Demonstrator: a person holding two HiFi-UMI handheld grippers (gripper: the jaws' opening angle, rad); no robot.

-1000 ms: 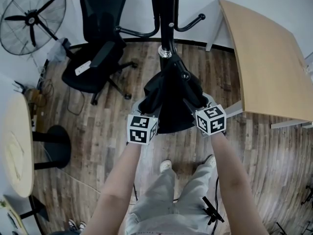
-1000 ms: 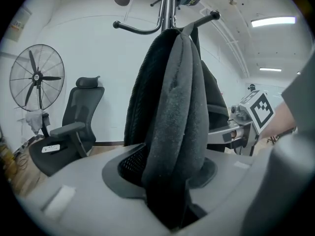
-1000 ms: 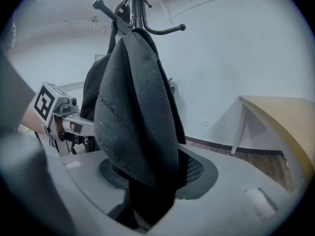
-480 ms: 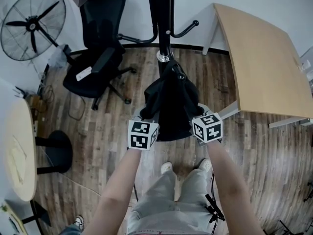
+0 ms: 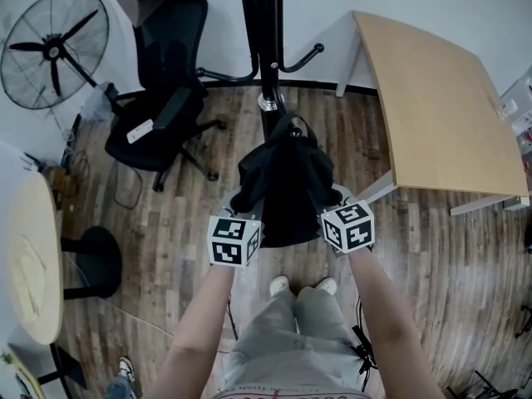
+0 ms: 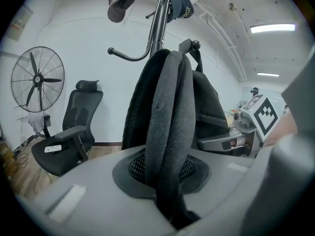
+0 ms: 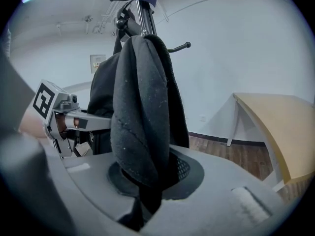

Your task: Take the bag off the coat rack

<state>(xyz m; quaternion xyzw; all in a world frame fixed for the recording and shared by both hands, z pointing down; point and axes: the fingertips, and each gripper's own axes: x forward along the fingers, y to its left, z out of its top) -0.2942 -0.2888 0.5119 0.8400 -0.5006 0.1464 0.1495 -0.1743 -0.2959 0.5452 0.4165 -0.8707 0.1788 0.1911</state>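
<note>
Black fabric backpack [image 5: 281, 185] hangs on the black metal coat rack [image 5: 268, 48], left gripper [image 6: 166, 191] fingers closing on one padded shoulder strap [image 6: 165, 117], right gripper [image 7: 142, 191] fingers clamped on the second strap [image 7: 138, 117]; advise raising both evenly so the top loop clears its hook.

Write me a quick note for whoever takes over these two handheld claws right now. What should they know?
Left gripper: jaws closing on one shoulder strap, pads already pressing it.
Right gripper: shut on the other strap.
Black backpack: hanging from a hook on the coat rack.
Done: both straps gripped.
Left: lift the backpack off its hook, probably up and toward you.
</note>
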